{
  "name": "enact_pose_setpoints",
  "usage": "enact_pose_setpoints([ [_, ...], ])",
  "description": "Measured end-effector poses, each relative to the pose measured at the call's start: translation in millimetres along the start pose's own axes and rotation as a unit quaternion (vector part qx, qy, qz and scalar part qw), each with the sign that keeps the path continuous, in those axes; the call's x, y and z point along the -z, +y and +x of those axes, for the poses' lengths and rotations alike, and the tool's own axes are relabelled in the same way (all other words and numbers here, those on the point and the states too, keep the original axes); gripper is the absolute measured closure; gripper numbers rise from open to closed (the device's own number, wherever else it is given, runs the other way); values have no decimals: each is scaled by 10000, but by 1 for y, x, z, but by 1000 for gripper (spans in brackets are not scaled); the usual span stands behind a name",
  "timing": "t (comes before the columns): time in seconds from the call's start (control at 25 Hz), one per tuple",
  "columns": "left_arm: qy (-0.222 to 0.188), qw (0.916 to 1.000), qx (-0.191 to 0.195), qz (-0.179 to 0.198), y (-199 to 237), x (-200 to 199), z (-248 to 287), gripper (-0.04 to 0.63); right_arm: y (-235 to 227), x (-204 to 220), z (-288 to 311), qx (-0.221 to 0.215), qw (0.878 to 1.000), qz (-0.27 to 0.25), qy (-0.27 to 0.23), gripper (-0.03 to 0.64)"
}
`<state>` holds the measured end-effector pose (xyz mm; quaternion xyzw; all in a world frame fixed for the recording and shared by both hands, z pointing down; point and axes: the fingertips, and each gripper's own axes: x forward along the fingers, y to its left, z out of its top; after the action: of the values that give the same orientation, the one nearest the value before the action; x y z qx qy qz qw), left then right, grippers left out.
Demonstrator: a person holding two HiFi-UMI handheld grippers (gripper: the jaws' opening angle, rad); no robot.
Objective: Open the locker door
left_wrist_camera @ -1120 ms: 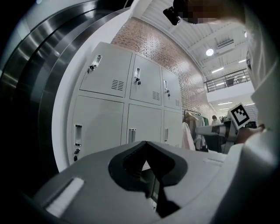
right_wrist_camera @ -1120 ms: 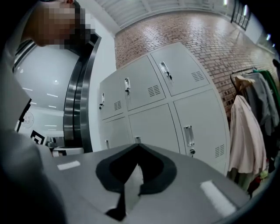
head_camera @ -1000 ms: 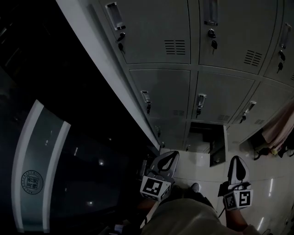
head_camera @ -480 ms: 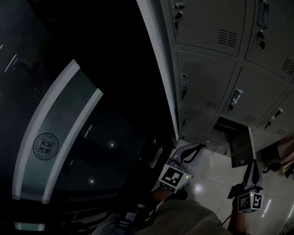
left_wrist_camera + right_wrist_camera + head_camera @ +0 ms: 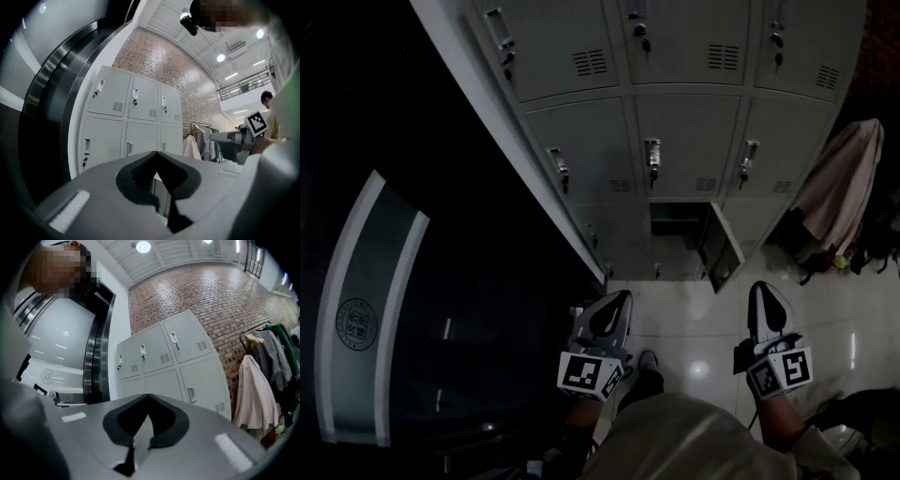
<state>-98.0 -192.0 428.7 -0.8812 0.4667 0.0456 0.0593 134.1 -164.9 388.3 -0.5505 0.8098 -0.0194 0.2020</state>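
At the foot of the locker bank (image 5: 581,141), one bottom door (image 5: 720,246) already stands open. The left gripper (image 5: 617,305) and right gripper (image 5: 762,295) hover well apart from it, jaws pressed together, empty.

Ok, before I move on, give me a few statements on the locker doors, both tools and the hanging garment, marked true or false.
1. One bottom-row locker door stands open. True.
2. The right tool grips a locker handle. False: its jaws are together on nothing, and it is held low, apart from the lockers.
3. The left tool has its jaws together with nothing between them. True.
4. In the head view, a pale garment hangs to the left of the lockers. False: it hangs to their right; a dark panel is on their left.
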Motion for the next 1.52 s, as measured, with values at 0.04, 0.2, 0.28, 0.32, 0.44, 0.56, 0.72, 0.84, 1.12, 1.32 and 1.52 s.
enact_pose_setpoints([
  [0.04,21,10000,-5,-38,-15,-3,-2,531,-3,-7,-14,-23,10000,-26,21,615],
  [0.2,65,9999,98,-119,-72,-19,-17,531,-4,-39,-70,-139,9997,-195,-64,615],
  [0.28,95,9997,161,-150,-98,-24,-28,531,1,-54,-96,-254,9996,-104,-121,615],
  [0.32,106,9997,186,-154,-112,-27,-34,531,3,-58,-110,-284,9995,-72,-104,615],
  [0.44,119,9996,241,-85,-149,-35,-55,531,1,-66,-154,-221,9997,-106,17,615],
  [0.56,123,9997,220,26,-179,-38,-73,531,-5,-77,-190,-134,9997,-210,50,615],
  [0.72,214,9994,251,73,-210,-38,-88,531,-1,-90,-217,-217,9997,-41,-70,615],
  [0.84,277,9985,394,270,-230,-38,-95,531,8,-86,-231,-296,9996,38,13,615],
  [1.12,182,9973,534,469,-242,-62,-104,531,33,-106,-238,-425,9987,-23,-268,617],
  [1.32,195,9978,543,339,-246,-71,-113,531,35,-118,-245,-262,9994,-10,-223,617],
  [1.52,140,9976,583,343,-230,-76,-128,531,55,-121,-241,-321,9989,-115,-321,617],
])
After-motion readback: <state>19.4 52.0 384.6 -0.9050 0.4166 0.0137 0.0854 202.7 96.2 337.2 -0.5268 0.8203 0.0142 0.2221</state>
